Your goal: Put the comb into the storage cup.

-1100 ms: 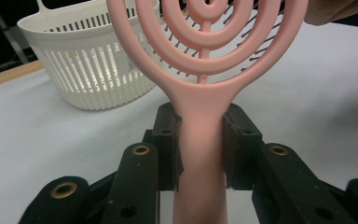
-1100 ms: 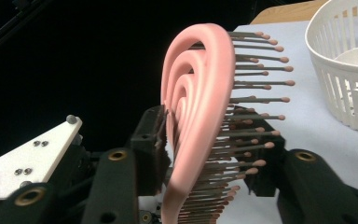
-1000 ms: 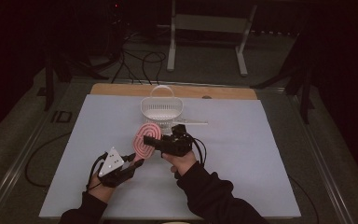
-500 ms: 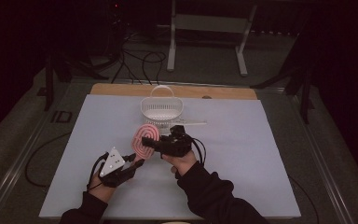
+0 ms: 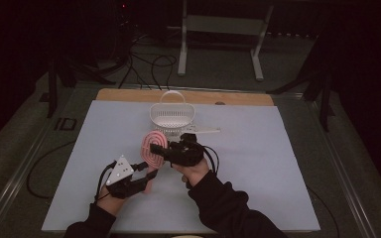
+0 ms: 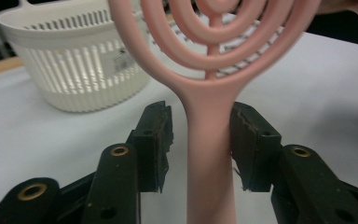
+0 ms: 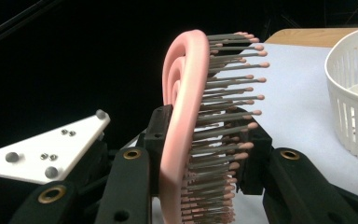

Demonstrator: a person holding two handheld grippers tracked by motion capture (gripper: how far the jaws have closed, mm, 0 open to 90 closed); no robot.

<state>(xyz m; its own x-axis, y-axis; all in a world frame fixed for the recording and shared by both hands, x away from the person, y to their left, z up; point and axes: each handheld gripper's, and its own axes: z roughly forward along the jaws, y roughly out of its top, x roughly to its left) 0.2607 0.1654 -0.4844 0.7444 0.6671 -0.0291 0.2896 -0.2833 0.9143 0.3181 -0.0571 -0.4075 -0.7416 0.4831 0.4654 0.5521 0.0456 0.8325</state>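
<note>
Right gripper view | right tongs (image 7: 205, 140) clamp pink hairbrush (image 7: 186, 140) (head) | left tongs (image 6: 200, 140) loosening

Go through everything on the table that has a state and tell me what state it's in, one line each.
Pink hairbrush: lifted off the table, upright, bristles toward the basket.
Right tool: shut on the brush head.
Left tool: jaws just opened, handle between them, gap at one pad.
White basket: upright on the table; contents not visible.
</note>
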